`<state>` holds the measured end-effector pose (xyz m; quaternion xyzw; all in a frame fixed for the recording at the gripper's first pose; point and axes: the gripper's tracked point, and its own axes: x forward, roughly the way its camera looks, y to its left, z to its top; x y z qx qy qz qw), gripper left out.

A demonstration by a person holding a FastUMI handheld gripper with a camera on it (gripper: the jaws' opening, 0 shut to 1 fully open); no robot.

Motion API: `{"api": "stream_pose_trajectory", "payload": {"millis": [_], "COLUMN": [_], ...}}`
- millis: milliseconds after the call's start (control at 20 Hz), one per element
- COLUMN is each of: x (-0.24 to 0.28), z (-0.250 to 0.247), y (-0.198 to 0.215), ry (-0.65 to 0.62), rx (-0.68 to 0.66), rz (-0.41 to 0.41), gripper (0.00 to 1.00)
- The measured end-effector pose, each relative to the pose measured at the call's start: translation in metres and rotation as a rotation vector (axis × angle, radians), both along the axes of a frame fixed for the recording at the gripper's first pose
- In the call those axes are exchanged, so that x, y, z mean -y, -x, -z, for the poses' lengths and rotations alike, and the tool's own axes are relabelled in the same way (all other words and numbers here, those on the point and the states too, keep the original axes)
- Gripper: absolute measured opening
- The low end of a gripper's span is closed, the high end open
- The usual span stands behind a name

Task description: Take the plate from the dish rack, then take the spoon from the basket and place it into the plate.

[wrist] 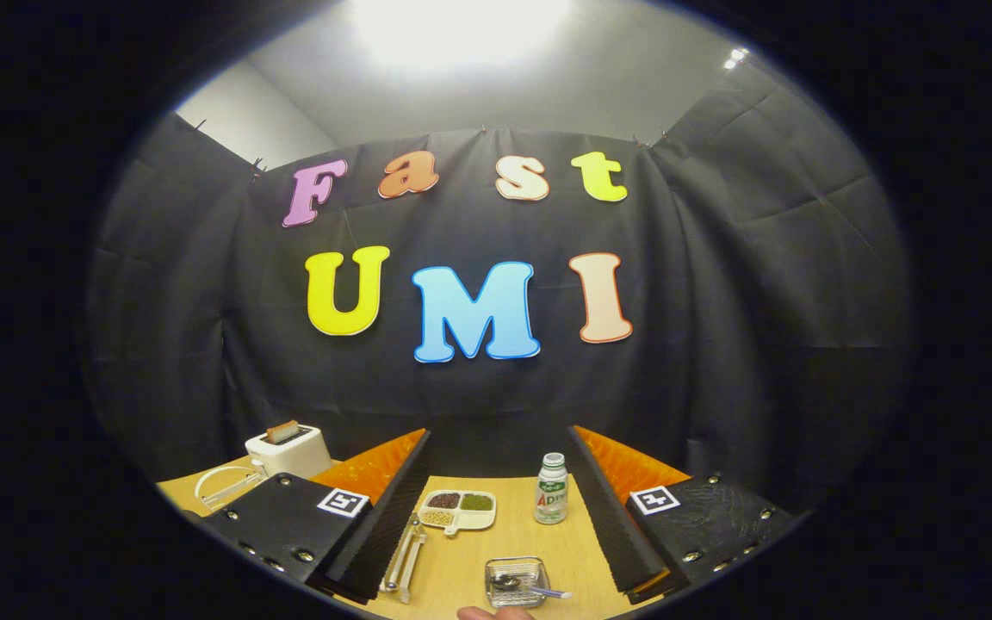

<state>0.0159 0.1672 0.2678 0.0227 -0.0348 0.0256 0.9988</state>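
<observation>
I am holding my gripper point(496, 517) wide open above the wooden table point(496, 551), gripping nothing. The spoon point(520, 585) is lying in the wire basket point(515, 581) between my fingers, nearer me than the bottle point(551, 489) and the sectioned dish point(459, 510).

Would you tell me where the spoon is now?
The spoon lies in the wire basket on the table, between the open gripper's fingers, nearer than the bottle.

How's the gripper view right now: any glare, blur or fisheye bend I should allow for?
Gripper view: the ceiling light blows out to white; the table is evenly lit and sharp, spoon and basket legible between the open gripper's fingers; the fisheye bows the wall and squeezes things near the rim.
</observation>
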Motion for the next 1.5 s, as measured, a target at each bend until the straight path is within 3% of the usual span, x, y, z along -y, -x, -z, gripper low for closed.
{"api": "stream_pose_trajectory", "payload": {"millis": [300,500,850,1300,1500], "x": [-0.063,-0.100,-0.152,-0.193,-0.197], "z": [0.014,0.052,0.085,0.151,0.183], "y": [-0.028,-0.041,-0.062,-0.083,-0.094], "ry": [0.015,0.020,0.062,0.118,0.152], "rx": [-0.136,-0.340,-0.489,-0.793,-0.882], "rz": [-0.083,-0.126,-0.160,-0.133,-0.072], "gripper": [0.95,0.95,0.95,0.95,0.94]}}
